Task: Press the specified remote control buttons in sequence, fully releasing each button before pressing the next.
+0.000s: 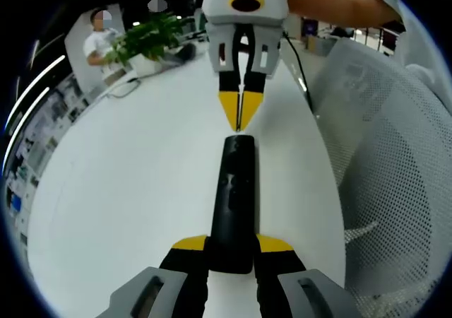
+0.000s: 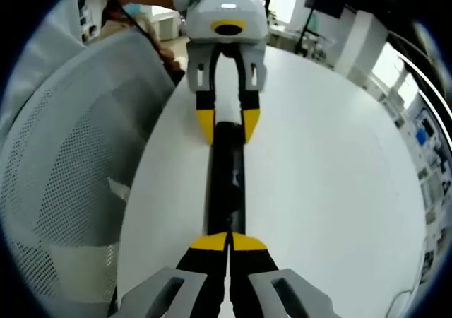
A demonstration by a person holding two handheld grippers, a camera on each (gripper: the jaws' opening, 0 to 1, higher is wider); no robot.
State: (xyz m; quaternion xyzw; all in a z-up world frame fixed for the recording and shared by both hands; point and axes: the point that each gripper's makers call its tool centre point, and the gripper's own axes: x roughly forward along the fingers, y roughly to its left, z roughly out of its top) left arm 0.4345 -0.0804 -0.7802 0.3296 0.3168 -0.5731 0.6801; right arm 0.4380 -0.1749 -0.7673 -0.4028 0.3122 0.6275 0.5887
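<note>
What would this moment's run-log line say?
left hand-held gripper: shut on black remote control | right hand-held gripper: shut, tips at remote's other end | surface: white table

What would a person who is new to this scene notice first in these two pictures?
First, the long black remote control lying on the white table, between two yellow-tipped grippers that face each other. The left gripper clamps one end of it with its jaws on both sides, while the right gripper, jaws shut, points its tip at the other end. Beside the table stands a white mesh chair.
</note>
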